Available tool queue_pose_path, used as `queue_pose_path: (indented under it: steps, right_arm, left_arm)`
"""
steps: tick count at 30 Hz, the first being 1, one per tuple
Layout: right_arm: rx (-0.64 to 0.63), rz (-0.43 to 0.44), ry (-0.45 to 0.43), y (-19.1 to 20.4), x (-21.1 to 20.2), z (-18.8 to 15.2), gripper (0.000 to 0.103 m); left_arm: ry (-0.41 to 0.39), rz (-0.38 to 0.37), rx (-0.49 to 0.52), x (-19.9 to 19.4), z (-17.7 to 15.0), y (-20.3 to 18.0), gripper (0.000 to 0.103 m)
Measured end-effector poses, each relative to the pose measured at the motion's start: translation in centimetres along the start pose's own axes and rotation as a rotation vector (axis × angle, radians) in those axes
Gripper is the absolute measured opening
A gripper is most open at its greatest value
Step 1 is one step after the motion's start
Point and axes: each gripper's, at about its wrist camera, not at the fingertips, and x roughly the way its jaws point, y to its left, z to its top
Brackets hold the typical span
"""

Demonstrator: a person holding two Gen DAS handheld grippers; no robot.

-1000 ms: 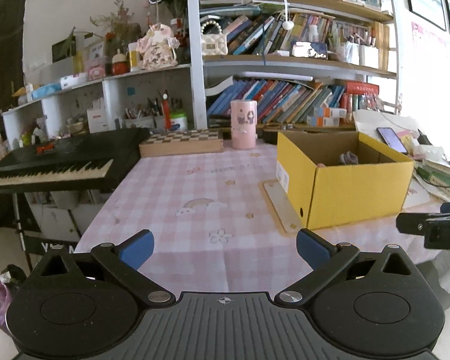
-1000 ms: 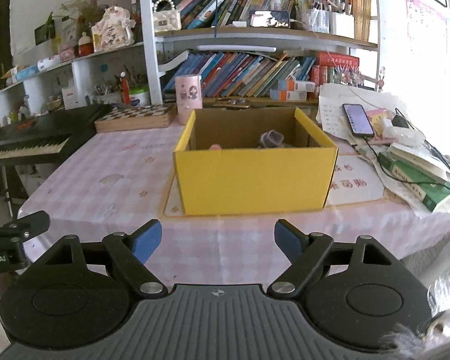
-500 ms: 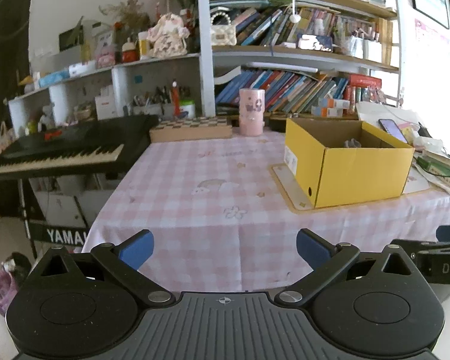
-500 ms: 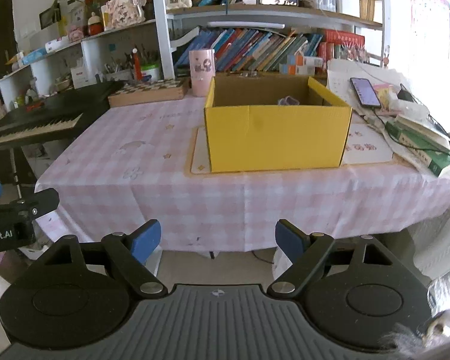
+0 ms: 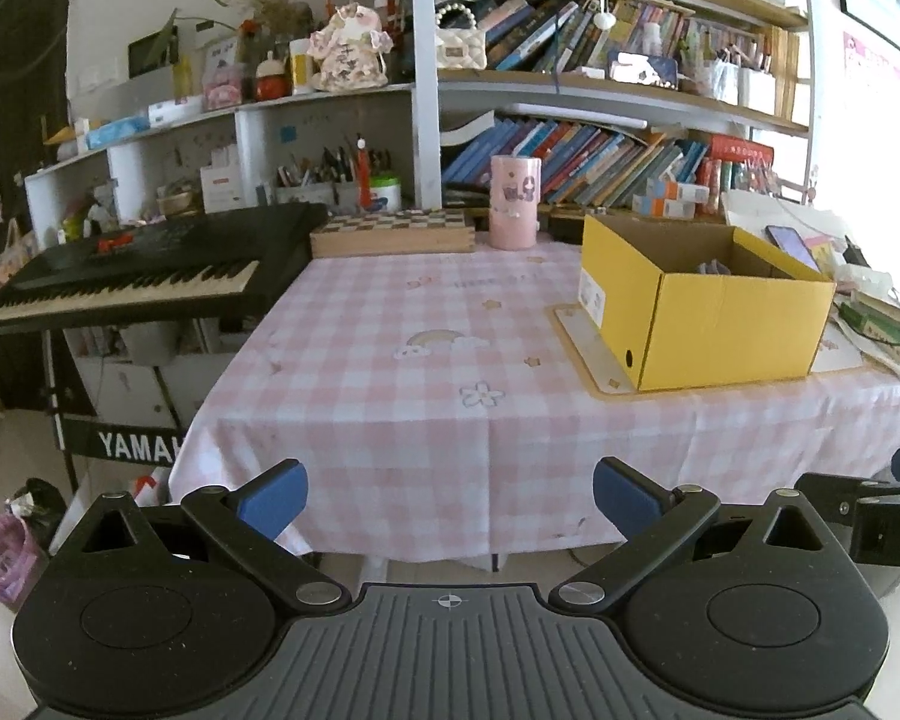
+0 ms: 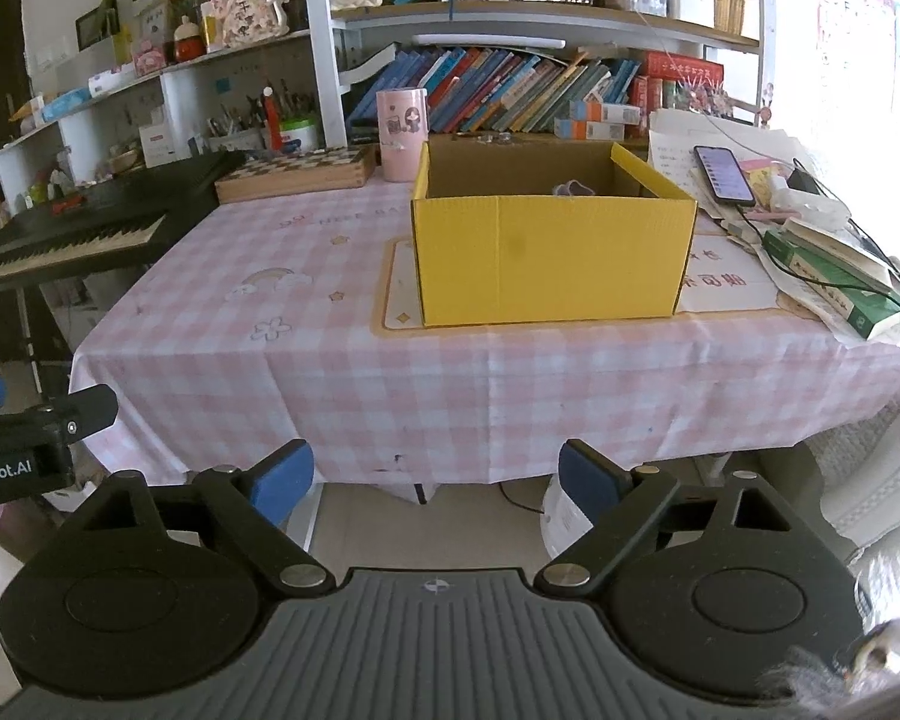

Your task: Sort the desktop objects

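Note:
A yellow cardboard box (image 5: 708, 312) (image 6: 549, 255) stands open on the pink checked tablecloth (image 5: 402, 372) (image 6: 306, 324), with small items barely showing inside. My left gripper (image 5: 450, 495) is open and empty, held off the table's front edge. My right gripper (image 6: 435, 477) also hangs in front of the table edge, its jaws opening with nothing between them. A pink cup (image 5: 514, 202) (image 6: 402, 135) stands at the back of the table beside a wooden chessboard box (image 5: 392, 232) (image 6: 297, 174).
A black keyboard (image 5: 144, 270) (image 6: 72, 228) on a stand sits left of the table. Books, papers and a phone (image 6: 724, 174) pile up at the table's right end. Crowded bookshelves (image 5: 600, 138) stand behind. Floor shows below the tablecloth's hanging edge.
Both grippers have pulled back from the table, so the box and tabletop look smaller and farther, and the cloth's hanging front edge and floor have come into view.

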Motion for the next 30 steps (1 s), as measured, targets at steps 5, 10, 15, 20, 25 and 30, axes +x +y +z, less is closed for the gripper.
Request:
queue_pose_path:
  steps: [5,10,15,20,25,30]
  right_arm:
    - [-0.003,-0.008,0.010,-0.03,-0.16,-0.26,0.091]
    - [-0.002,-0.011,0.013,-0.04,-0.21,-0.34,0.097]
    - [-0.005,-0.012,0.014,0.00,-0.18,-0.33,0.099]
    - [-0.007,-0.015,0.019,0.08,-0.11,-0.54,0.100]
    - [-0.010,-0.008,0.024,0.22,0.00,-0.62,0.101]
    - [-0.014,-0.006,0.030,0.45,0.12,-0.47,0.101]
  left_arm:
    - [0.010,0.002,0.014,-0.14,-0.25,-0.31,0.103]
    - [0.003,-0.008,0.020,-0.37,-0.28,-0.47,0.103]
    - [0.008,-0.012,0.026,-0.28,-0.22,-0.49,0.103]
    - [0.013,-0.013,0.025,-0.24,-0.26,-0.39,0.103]
    - [0.014,-0.010,0.022,-0.25,-0.38,-0.23,0.103]
    - [0.009,-0.010,0.026,-0.28,-0.46,-0.19,0.103]
